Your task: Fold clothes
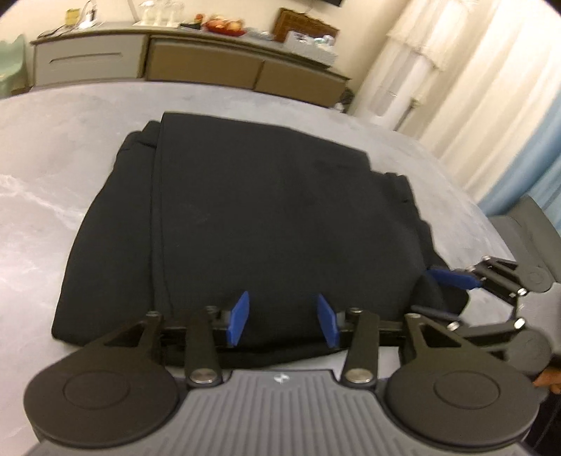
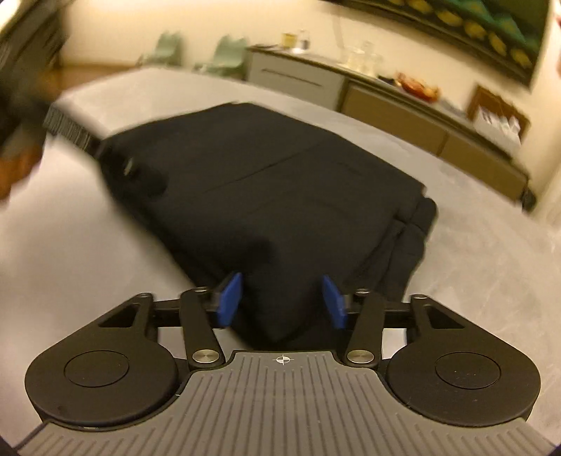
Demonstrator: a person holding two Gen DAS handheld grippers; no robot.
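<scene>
A black garment point(image 1: 252, 210) lies folded into a thick rectangle on the grey table point(image 1: 70, 158). My left gripper point(image 1: 283, 317) hovers at its near edge, blue pads point(image 1: 239, 317) apart, with cloth lying under and between them and no pinch visible. My right gripper point(image 2: 282, 300) straddles the garment's point(image 2: 280, 182) near corner with its pads spread. The cloth fills the gap but does not look squeezed. From the left wrist view, the right gripper point(image 1: 426, 291) sits at the garment's right corner. A blurred hand point(image 2: 17, 172) shows at the far left.
A long sideboard point(image 1: 196, 66) with a fruit bowl point(image 1: 224, 26) and glassware stands beyond the table. Pale curtains point(image 1: 473, 87) hang at the right, a grey chair point(image 1: 533, 224) sits by the table's right edge, and green chairs point(image 2: 228, 52) stand farther back.
</scene>
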